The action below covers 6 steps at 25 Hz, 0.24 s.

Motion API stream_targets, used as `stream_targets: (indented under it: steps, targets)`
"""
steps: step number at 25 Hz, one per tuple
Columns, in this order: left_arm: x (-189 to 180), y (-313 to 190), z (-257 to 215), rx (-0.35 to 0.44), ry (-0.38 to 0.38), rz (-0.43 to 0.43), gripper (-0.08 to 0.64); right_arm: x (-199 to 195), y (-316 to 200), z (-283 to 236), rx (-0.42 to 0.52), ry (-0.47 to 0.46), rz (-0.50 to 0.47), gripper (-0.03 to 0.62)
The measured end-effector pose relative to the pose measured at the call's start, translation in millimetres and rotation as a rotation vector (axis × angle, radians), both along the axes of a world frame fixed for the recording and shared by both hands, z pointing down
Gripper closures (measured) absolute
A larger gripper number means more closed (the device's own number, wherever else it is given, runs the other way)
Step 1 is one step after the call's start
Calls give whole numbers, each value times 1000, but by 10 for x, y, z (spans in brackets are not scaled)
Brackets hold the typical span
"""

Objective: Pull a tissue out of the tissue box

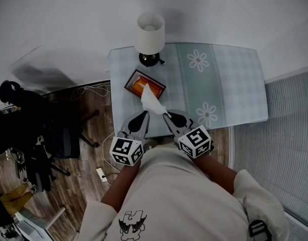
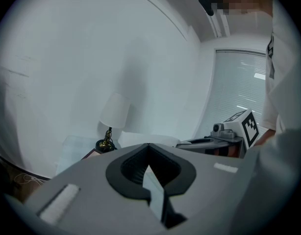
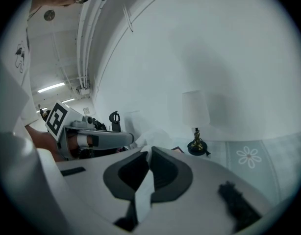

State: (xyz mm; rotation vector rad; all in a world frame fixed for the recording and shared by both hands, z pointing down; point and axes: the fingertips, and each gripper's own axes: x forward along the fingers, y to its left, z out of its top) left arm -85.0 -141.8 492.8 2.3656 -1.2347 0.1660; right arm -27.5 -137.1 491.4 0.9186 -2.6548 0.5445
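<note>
Left gripper (image 1: 146, 114) and right gripper (image 1: 165, 114) are held side by side, close together, with their tips angled inward and pointing slightly downward. Left forearm (image 1: 120, 184) and right forearm (image 1: 220, 168) reach forward from the torso. Left jaws are closed tip to tip. Right jaws are closed, pinching an edge of the tissue (image 1: 151, 99). Left marker cube (image 1: 126, 151) and right marker cube (image 1: 195, 142) sit just ahead of the hands.

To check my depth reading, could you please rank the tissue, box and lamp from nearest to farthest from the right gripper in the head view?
1. Tissue, at the right gripper's tip.
2. Box, just beyond.
3. Lamp, at the table's far edge.
</note>
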Motion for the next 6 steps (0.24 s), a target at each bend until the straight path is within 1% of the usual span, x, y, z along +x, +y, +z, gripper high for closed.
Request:
stream_targets:
  steps: [6]
  targets:
    - [6, -9, 37, -4, 9, 0, 554, 13, -7, 59, -4, 5, 7, 578]
